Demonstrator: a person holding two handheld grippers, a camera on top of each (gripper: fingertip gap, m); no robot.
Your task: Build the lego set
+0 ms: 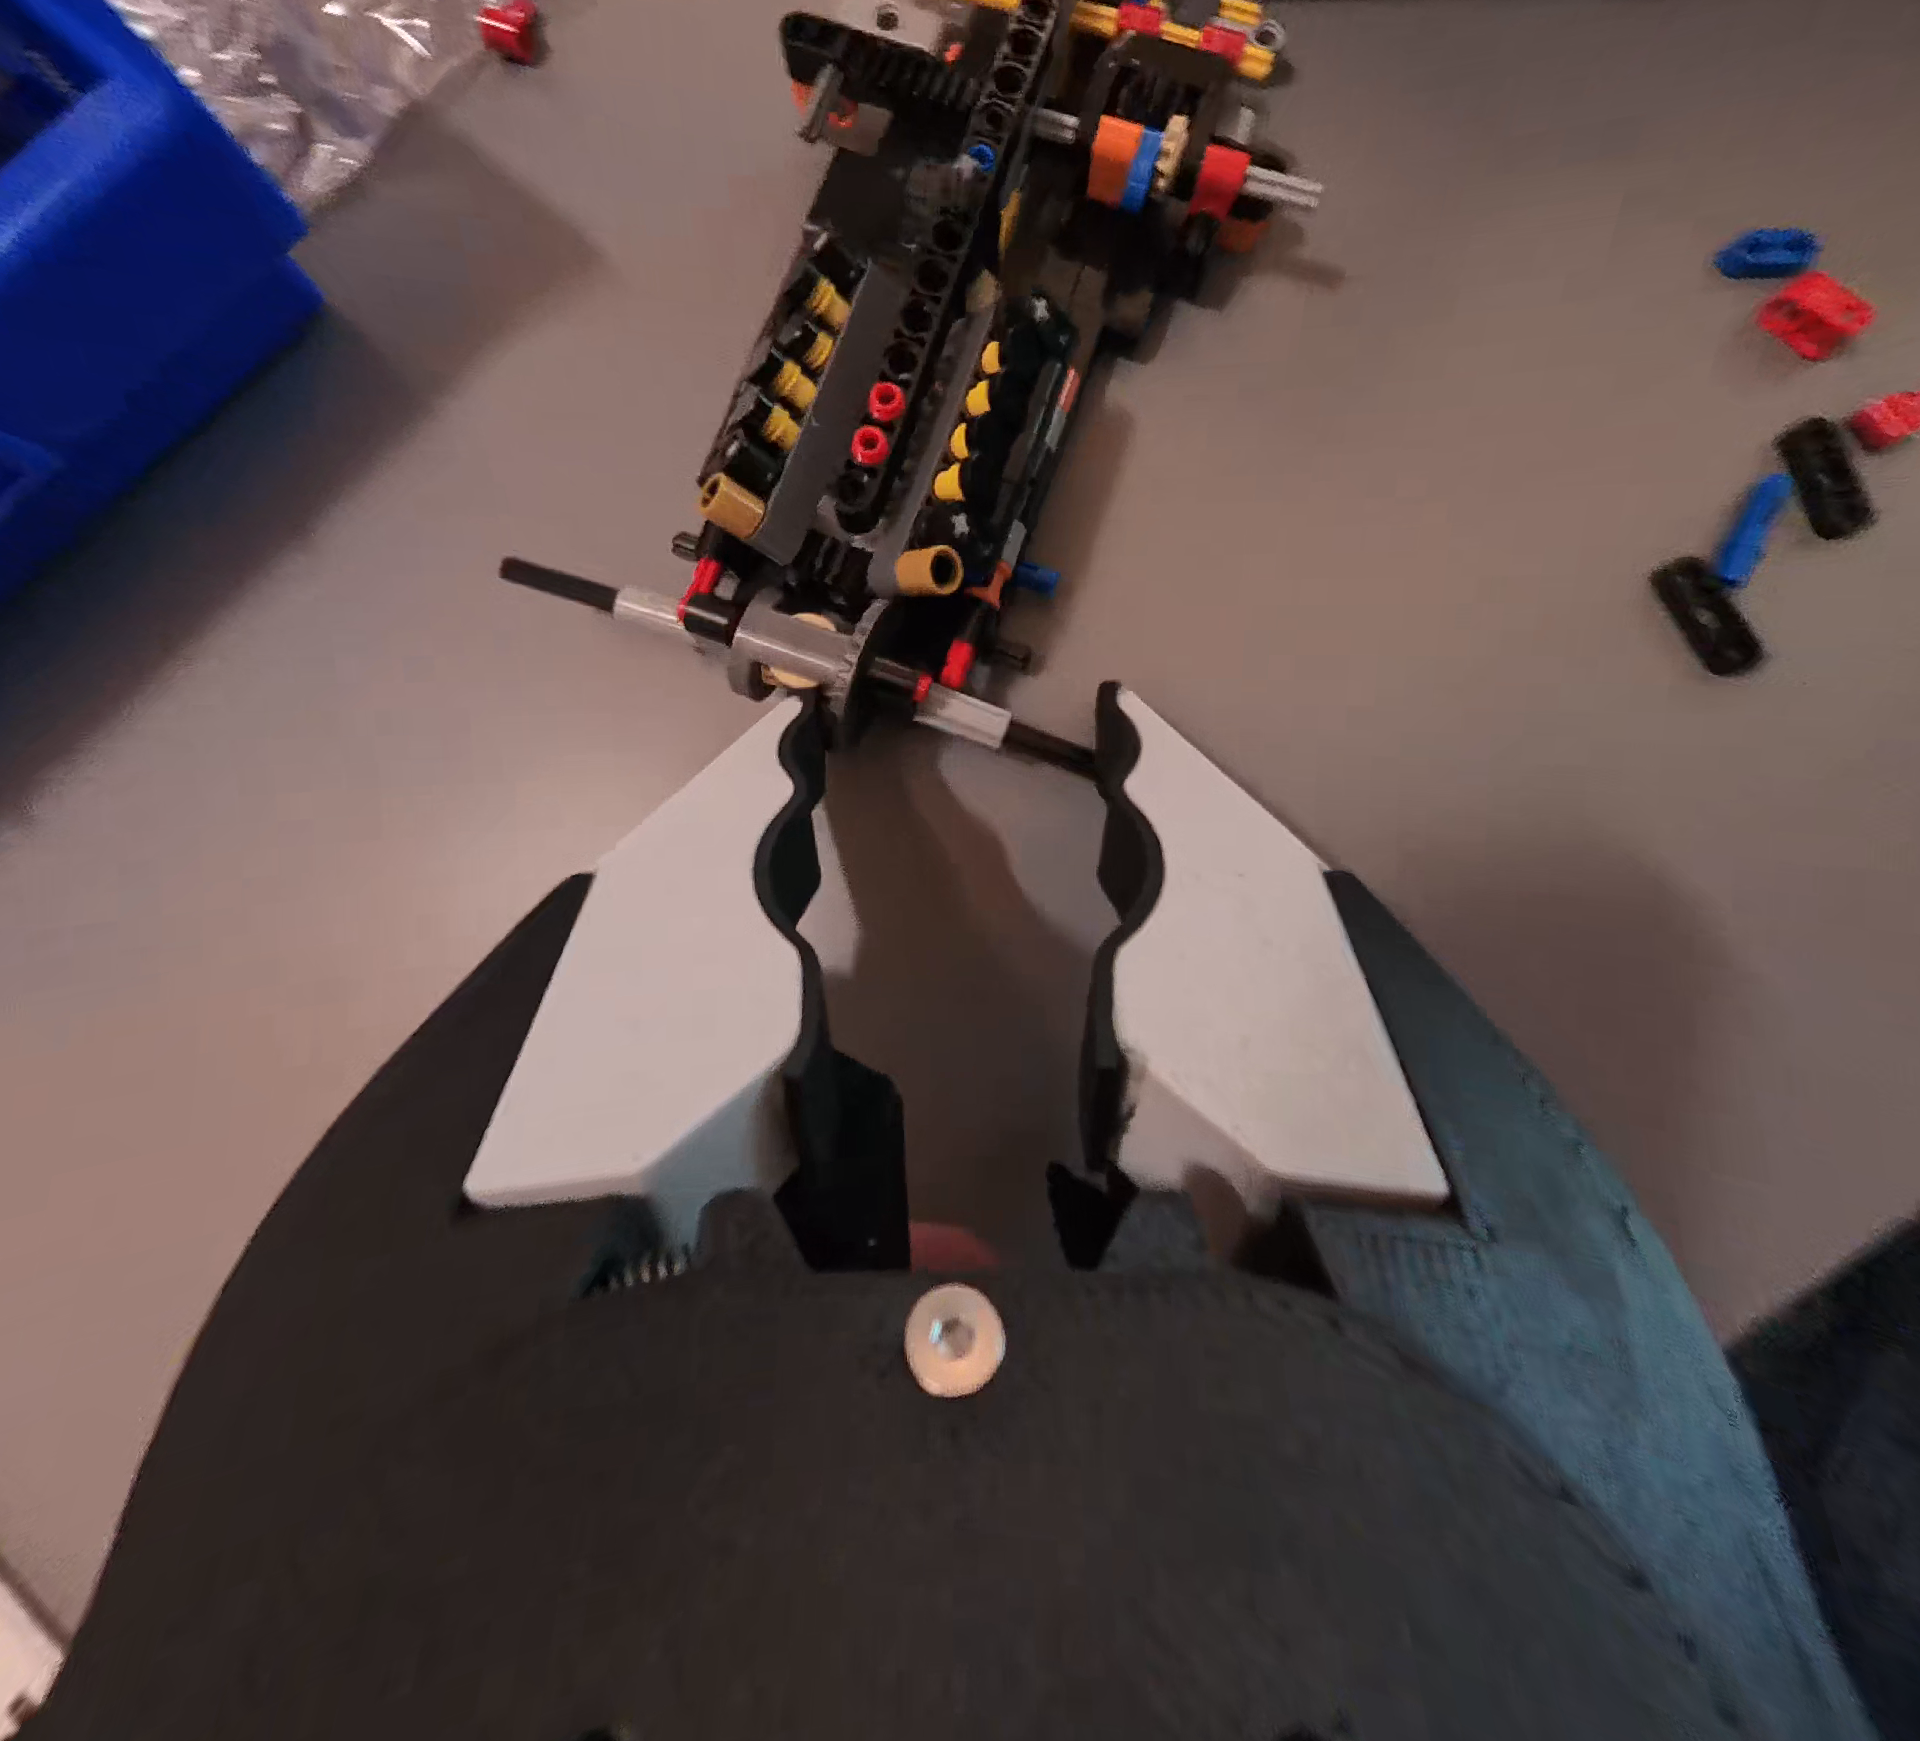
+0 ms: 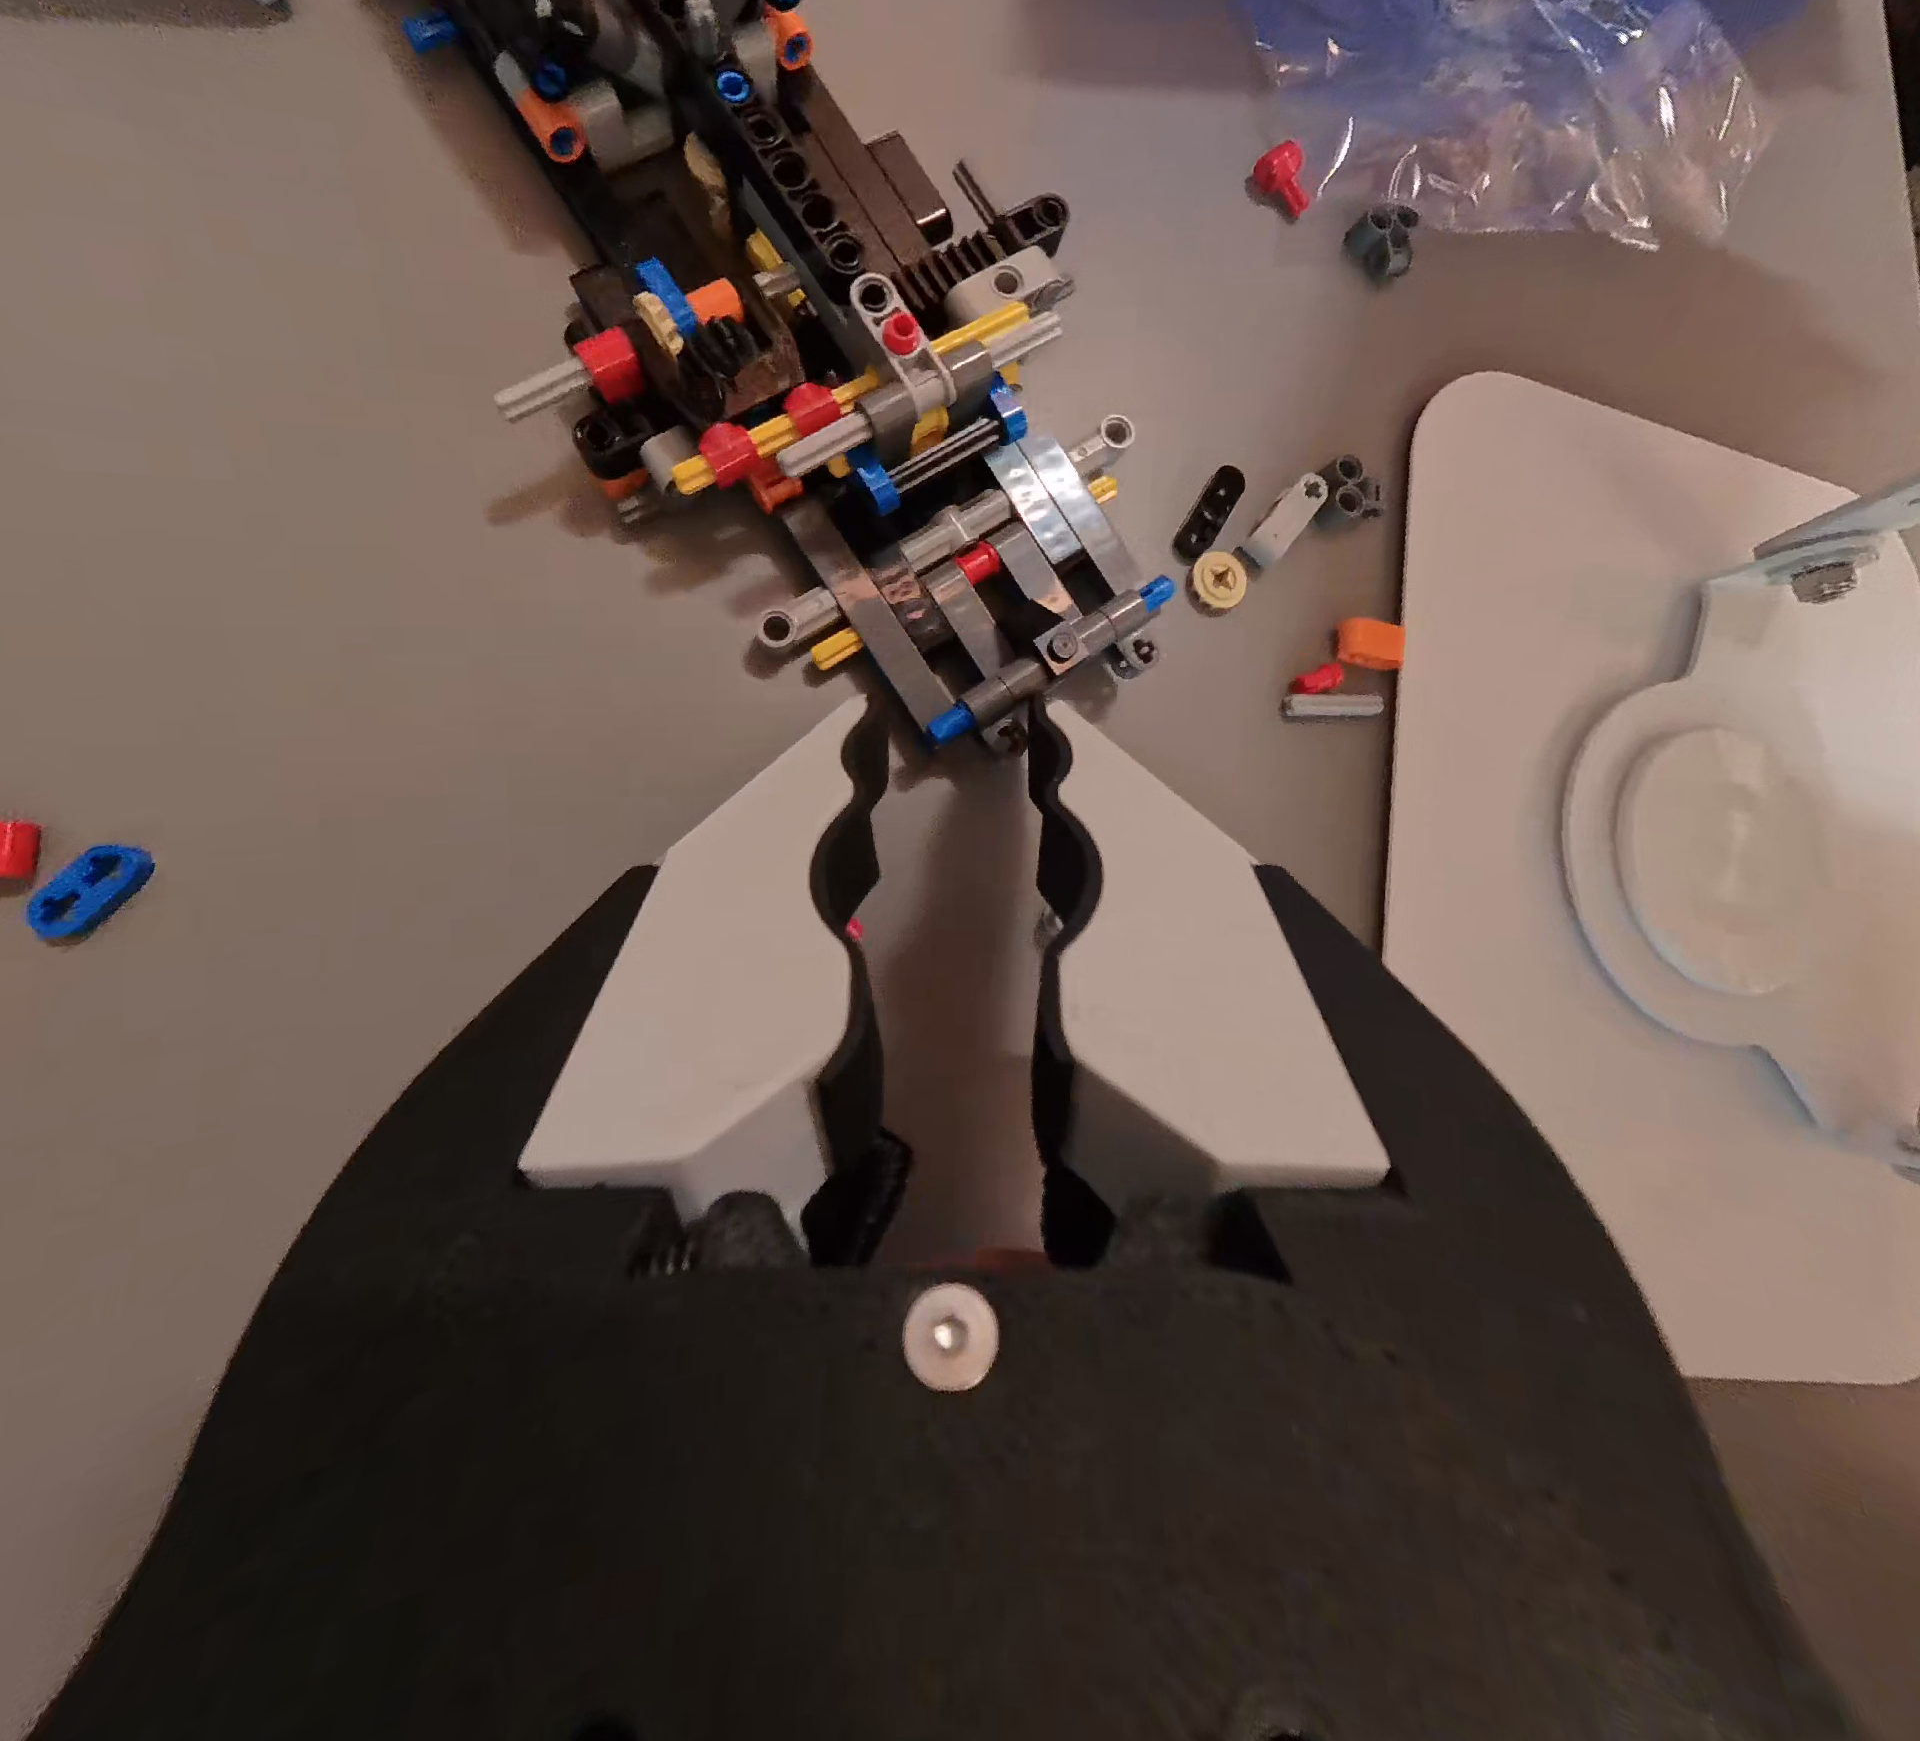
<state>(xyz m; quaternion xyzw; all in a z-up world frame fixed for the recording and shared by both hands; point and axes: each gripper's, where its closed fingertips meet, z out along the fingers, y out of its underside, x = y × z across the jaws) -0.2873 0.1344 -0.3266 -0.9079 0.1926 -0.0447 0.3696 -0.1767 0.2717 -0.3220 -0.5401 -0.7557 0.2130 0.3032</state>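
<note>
**Two grippers at opposite ends of the lego model**

The left gripper (image 1: 961, 725) is spread wide, gripping nothing; its tips straddle the black axle (image 1: 1049, 741) at the near end of the lego model (image 1: 925, 361), which lies on the grey table (image 1: 1403, 600). The right gripper (image 2: 951, 735) is narrower, tips pinching the model's (image 2: 790, 257) grey end bar (image 2: 1013, 683). Loose pieces (image 2: 1278, 517) lie beside it.
</note>
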